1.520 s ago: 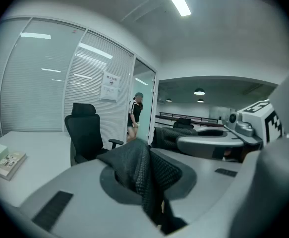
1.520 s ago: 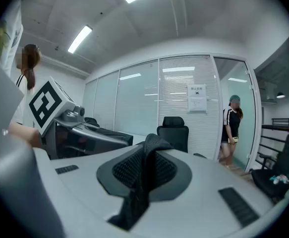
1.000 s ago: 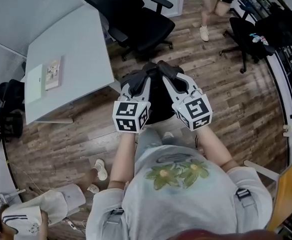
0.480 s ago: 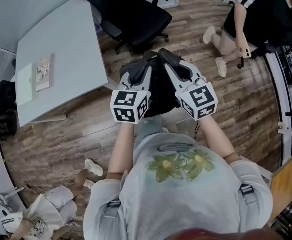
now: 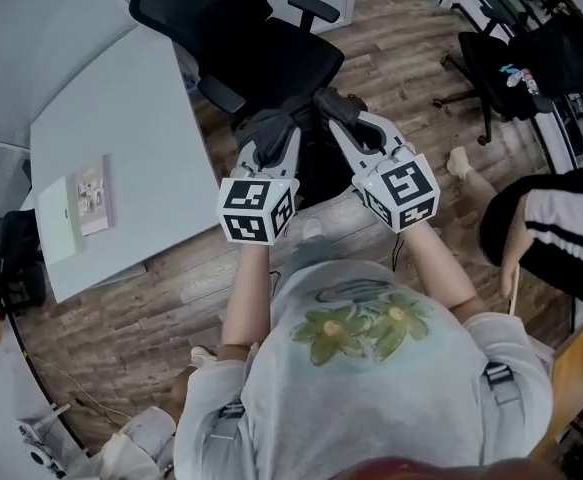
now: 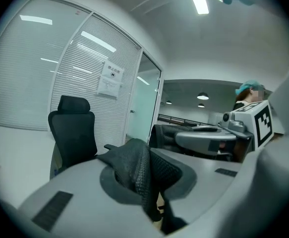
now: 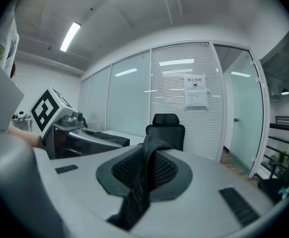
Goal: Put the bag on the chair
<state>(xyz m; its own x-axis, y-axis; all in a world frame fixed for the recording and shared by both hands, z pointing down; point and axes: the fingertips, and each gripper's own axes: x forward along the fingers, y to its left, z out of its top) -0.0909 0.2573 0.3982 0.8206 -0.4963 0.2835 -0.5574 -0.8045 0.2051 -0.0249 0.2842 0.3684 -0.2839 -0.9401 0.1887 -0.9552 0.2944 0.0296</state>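
Observation:
A black mesh bag (image 5: 318,164) hangs between both grippers in front of the person, just short of the black office chair (image 5: 258,43). My left gripper (image 5: 277,136) is shut on a dark mesh strap (image 6: 137,172) of the bag. My right gripper (image 5: 339,118) is shut on another strap (image 7: 145,180). In the left gripper view the chair (image 6: 73,133) stands ahead to the left, with the right gripper (image 6: 218,137) alongside. The right gripper view shows the chair (image 7: 166,130) straight ahead beyond its jaws. The bag's lower part is hidden behind the grippers.
A pale table (image 5: 121,128) with a booklet (image 5: 91,200) stands left of the chair. A second black chair (image 5: 499,63) is at the far right. A person in a black striped sleeve (image 5: 556,230) bends at the right; another crouches at the lower left (image 5: 121,448).
The view has moved toward the black chair, and the bag hangs closer to its seat. The bystander moved from the upper right down to the right edge. Both grips are unchanged.

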